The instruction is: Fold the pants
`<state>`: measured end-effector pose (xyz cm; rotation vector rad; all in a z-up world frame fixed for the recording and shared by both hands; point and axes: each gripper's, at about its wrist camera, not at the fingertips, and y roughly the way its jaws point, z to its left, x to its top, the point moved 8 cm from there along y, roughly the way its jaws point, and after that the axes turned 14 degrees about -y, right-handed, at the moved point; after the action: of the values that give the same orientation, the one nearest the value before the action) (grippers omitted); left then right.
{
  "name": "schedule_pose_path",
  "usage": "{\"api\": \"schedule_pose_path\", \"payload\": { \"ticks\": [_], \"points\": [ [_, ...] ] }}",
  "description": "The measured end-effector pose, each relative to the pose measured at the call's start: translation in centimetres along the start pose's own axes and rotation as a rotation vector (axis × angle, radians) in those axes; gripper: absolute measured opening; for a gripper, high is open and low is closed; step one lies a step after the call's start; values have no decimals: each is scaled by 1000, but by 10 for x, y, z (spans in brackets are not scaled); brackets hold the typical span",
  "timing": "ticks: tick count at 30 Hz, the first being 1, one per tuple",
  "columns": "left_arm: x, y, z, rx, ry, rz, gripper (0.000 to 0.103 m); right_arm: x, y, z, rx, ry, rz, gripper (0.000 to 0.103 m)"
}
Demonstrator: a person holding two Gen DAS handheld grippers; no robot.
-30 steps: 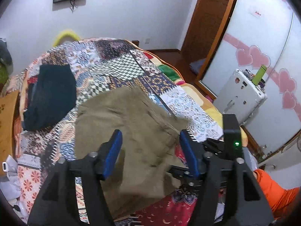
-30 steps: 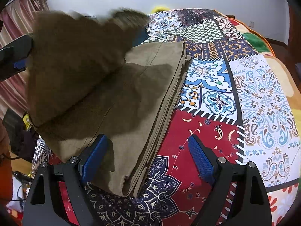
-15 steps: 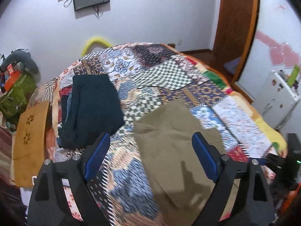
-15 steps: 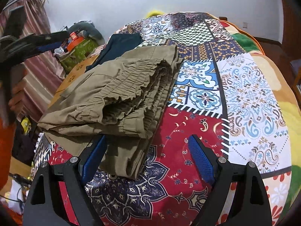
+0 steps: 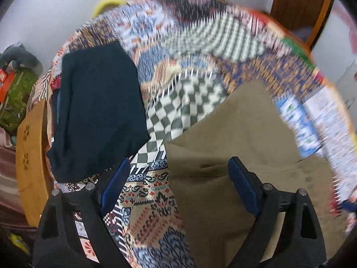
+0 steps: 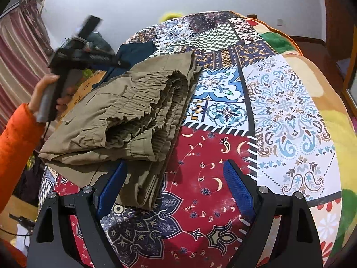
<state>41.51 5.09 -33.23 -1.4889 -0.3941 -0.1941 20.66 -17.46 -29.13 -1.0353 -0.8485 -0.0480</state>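
Observation:
The olive-brown pants (image 6: 133,116) lie folded in a stack on the patchwork bedspread (image 6: 279,102), elastic waistband facing me. They also show in the blurred left wrist view (image 5: 241,147). My right gripper (image 6: 175,185) is open and empty, its left finger just above the near edge of the pants. My left gripper (image 5: 178,178) is open and empty, hovering over the pants' left edge; in the right wrist view it (image 6: 84,51) is held up beyond the pants in a hand with an orange sleeve.
Folded dark navy pants (image 5: 98,111) lie on the bed left of the olive ones. A wooden board (image 5: 31,160) sits at the bed's left side. Green and grey items (image 5: 15,84) are piled further left. A door (image 5: 299,4) is at the far right.
The raised pant half dropped onto the stack, completing a fold. My left gripper let go, opened wide and swung left and down toward the pants. The right gripper stayed nearly still.

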Motion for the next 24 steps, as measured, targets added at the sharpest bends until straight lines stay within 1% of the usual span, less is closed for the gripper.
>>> {"api": "schedule_pose_path", "payload": {
  "ticks": [1,2,3,4,7,9,15,17,21,24],
  "points": [
    [-6,12,0,27,34,23,90,-1,-1,0,-1,2,0,86],
    [-11,18,0,41,56,33,94,-2,-1,-1,-3,6,0,86],
    [-14,22,1,53,71,29,96,-2,-2,-3,-6,9,0,86],
    [-17,22,3,60,79,9,101,-3,-2,-4,-10,12,0,86],
    [-28,15,13,85,108,-24,103,-3,-5,-9,-20,19,-1,86],
    [-36,9,20,91,108,-37,103,-3,-9,-11,-30,18,-5,86],
    [-74,-12,56,60,34,-20,103,0,-22,-10,-54,-1,-28,86],
    [-91,-23,66,46,15,-17,103,1,-28,-9,-61,-10,-40,86],
    [-131,-53,79,0,34,-39,103,5,-33,-7,-77,-27,-60,86],
    [-155,-73,85,-12,34,-64,103,5,-35,-6,-87,-32,-59,86]
  ]
}}
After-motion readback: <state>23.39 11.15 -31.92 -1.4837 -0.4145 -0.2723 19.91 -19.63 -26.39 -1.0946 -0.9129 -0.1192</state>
